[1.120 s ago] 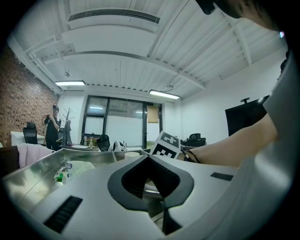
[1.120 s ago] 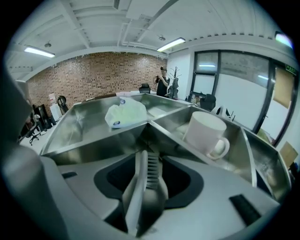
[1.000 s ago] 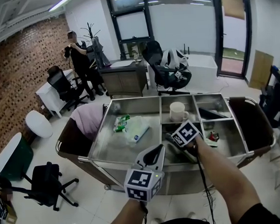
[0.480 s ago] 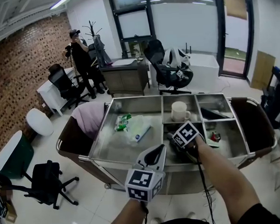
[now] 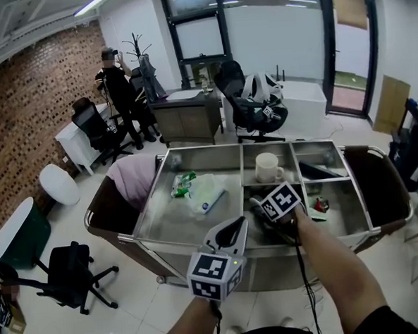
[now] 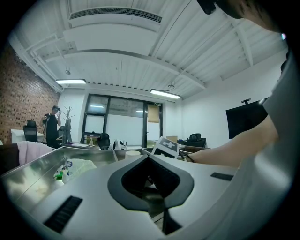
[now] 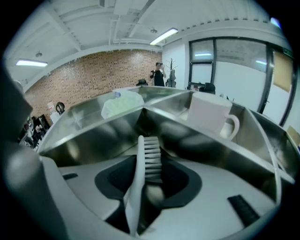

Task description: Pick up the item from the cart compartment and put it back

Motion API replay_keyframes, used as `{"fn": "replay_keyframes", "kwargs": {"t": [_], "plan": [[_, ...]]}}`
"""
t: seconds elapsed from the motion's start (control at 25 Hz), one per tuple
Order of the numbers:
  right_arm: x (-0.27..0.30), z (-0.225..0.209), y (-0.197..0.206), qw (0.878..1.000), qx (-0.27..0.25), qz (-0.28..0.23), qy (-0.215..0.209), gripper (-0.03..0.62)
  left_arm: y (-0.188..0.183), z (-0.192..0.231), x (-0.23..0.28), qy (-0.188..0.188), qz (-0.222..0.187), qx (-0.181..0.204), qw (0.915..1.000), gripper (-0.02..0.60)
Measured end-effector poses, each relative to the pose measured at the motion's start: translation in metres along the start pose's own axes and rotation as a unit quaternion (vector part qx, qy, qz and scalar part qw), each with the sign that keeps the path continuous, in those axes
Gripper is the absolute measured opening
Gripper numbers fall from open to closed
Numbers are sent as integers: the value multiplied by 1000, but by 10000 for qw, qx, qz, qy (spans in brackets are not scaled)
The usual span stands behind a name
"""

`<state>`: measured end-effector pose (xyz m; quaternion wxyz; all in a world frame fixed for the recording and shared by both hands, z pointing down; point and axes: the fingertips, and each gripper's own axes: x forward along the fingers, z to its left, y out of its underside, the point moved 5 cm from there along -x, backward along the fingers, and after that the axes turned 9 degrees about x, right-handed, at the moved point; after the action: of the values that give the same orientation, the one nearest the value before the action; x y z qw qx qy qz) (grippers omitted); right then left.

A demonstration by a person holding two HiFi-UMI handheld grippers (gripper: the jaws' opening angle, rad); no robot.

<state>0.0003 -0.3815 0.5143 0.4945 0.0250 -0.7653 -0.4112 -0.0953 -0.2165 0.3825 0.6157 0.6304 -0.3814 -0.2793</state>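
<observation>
A white brush (image 7: 151, 150) stands on edge in the cart's near middle compartment (image 7: 93, 136), bristles turned right. My right gripper (image 7: 148, 161) reaches down into that compartment with the brush between its jaws. The jaws are closing, and I see dark gaps beside the brush at the pads. From the head view the right gripper (image 5: 263, 216) dips below the steel cart's rim (image 5: 194, 151), and the brush is hidden there. My left gripper (image 5: 230, 230) hovers at the cart's near edge, shut and empty, as the left gripper view (image 6: 147, 159) also shows.
A white mug (image 5: 266, 166) sits in the compartment behind. The wide left bin holds a plastic bag (image 5: 205, 192) and a green packet (image 5: 182, 181). Pink cloth (image 5: 130, 178) drapes the left end. A person (image 5: 117, 87) stands far back among office chairs (image 5: 251, 100).
My right gripper has barely shifted inside the compartment. The left gripper holds still. The person at the back has moved their arms.
</observation>
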Motion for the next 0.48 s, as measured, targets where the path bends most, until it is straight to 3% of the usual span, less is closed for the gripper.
{"fn": "replay_keyframes", "kwargs": {"t": [0.12, 0.32, 0.48], "plan": [[-22, 1, -12, 9974, 218, -634, -246, 187, 1, 3, 0, -50, -6, -26, 10000, 0], [-58, 7, -29, 9896, 135, -1407, -265, 187, -2, 3, 2, -73, -62, -10, 10000, 0], [-90, 14, -42, 9745, 147, -2221, -289, 187, -4, 2, 1, -106, -88, 29, 9999, 0]]}}
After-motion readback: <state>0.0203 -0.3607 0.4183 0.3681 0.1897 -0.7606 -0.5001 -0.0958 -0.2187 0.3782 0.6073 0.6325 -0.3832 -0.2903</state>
